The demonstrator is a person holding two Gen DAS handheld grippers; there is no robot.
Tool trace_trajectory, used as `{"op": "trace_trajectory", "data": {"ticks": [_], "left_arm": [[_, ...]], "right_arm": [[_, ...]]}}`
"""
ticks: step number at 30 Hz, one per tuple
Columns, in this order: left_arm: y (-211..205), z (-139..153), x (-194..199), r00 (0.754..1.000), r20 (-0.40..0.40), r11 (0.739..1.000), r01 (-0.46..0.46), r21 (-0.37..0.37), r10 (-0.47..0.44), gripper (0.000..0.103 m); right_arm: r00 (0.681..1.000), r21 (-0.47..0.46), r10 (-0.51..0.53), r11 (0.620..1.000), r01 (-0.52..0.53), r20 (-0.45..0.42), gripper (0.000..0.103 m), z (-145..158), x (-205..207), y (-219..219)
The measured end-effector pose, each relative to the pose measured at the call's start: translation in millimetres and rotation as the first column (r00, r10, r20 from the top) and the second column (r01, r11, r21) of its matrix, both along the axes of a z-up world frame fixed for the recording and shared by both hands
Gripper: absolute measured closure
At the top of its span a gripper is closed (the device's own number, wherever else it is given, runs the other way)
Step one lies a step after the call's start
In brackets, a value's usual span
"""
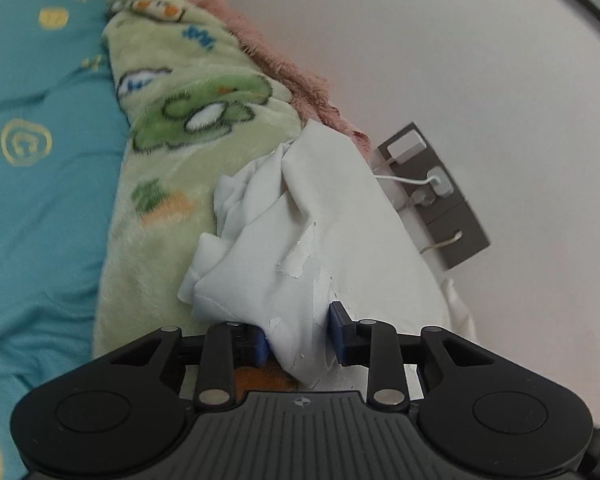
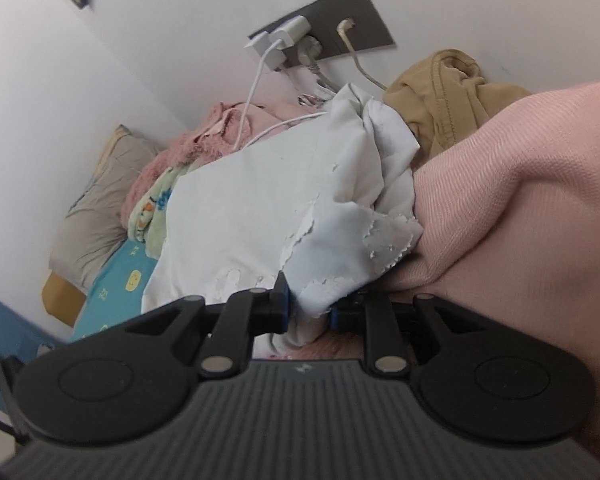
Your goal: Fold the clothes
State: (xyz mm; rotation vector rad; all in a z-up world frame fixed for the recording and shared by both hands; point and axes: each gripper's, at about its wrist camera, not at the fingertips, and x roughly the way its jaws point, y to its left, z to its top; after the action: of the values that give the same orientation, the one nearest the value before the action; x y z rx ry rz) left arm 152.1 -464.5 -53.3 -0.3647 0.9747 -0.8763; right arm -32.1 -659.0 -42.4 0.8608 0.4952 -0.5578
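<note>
A white garment with a cracked, peeling print lies bunched over a green cartoon blanket on the bed. My left gripper is shut on a fold of it, cloth pinched between the blue pads. In the right wrist view the same white garment spreads ahead, and my right gripper is shut on its near edge. A pink knitted garment lies against the right side of that gripper.
A teal bedsheet covers the bed at left. A fuzzy pink blanket runs along the white wall. A grey socket panel holds chargers and white cables. A tan garment and a grey pillow lie further back.
</note>
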Motion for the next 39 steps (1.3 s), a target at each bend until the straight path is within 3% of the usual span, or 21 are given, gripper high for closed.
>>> {"op": "trace_trajectory", "data": {"ticks": [2,4,7,8,9,11,12,17,23,33,39], "left_arm": [[-4.2,19.9,-5.2,0.998,0.055,0.996,0.016,0.087,-0.021,0.053],[1.1,37.1,-18.7,0.994,0.094,0.991,0.039,0.129,-0.051,0.019],[12.7,70.7,-42.7,0.977,0.206,0.986,0.016,0.167,-0.051,0.007],[17.2,82.9,-51.3,0.97,0.239,0.985,0.01,0.175,-0.052,0.004],[22.1,95.2,-60.3,0.962,0.267,0.984,0.007,0.176,-0.054,0.001],[33.2,119.8,-79.3,0.945,0.32,0.985,0.002,0.175,-0.059,0.0],[39.6,132.2,-90.0,0.937,0.345,0.985,-0.002,0.172,-0.058,0.0],[79.9,180.8,-150.7,0.892,0.449,0.991,-0.004,0.132,-0.056,0.0],[132.1,209.1,-223.9,0.829,0.56,0.993,-0.048,0.109,-0.021,0.0],[214.0,225.9,-297.8,0.775,0.63,0.998,-0.069,0.014,0.045,0.0],[232.4,220.3,-324.7,0.728,0.684,0.995,-0.087,0.047,0.032,0.0]], "right_arm": [[1.0,0.006,-0.006,1.0,0.006,-0.023,0.08,6.9,-3.5,2.9],[0.999,-0.014,-0.001,1.0,0.001,-0.039,0.08,17.1,-10.4,5.4],[0.998,-0.06,0.011,0.998,-0.014,-0.056,0.079,36.0,-27.0,13.9],[0.998,-0.078,0.014,0.997,-0.018,-0.06,0.075,43.3,-33.0,18.1],[0.998,-0.102,0.017,0.995,-0.022,-0.054,0.066,51.9,-39.6,23.5],[0.999,-0.15,0.024,0.988,-0.028,-0.028,0.012,70.7,-53.8,34.7],[0.999,-0.178,0.03,0.983,-0.032,-0.018,0.009,81.0,-60.5,41.2],[0.998,-0.324,0.069,0.944,-0.059,0.017,0.012,133.0,-98.2,85.1],[0.993,-0.432,0.103,0.899,-0.068,0.058,0.012,171.4,-149.3,140.0],[0.981,-0.562,0.168,0.823,-0.083,0.1,0.012,185.9,-211.4,227.1],[0.976,-0.642,0.192,0.762,-0.081,0.105,0.012,184.4,-225.4,262.0]]}}
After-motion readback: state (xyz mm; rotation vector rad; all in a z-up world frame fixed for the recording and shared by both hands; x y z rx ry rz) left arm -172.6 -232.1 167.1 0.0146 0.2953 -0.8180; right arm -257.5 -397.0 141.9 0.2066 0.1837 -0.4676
